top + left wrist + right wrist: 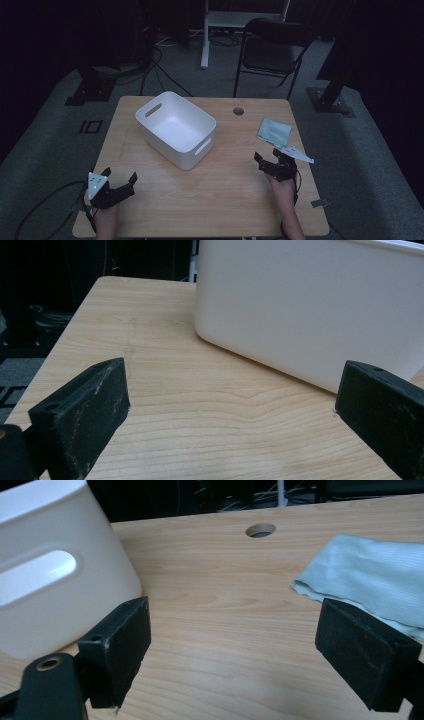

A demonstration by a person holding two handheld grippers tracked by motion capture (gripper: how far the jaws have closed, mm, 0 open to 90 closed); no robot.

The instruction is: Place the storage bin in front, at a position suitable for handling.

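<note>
Both grippers are being held wide apart, nothing clamped. Right gripper [270, 159] is being hovered just beside the folded cloth [274, 132] at the table's [225, 195] right edge; left gripper [120, 181] is being kept near-left, near the white bin [176, 129].

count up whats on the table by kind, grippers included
white bin: 1
light blue cloth: 1
grippers: 2, the left gripper and the right gripper, both with jaws apart and holding nothing
total: 4
</note>
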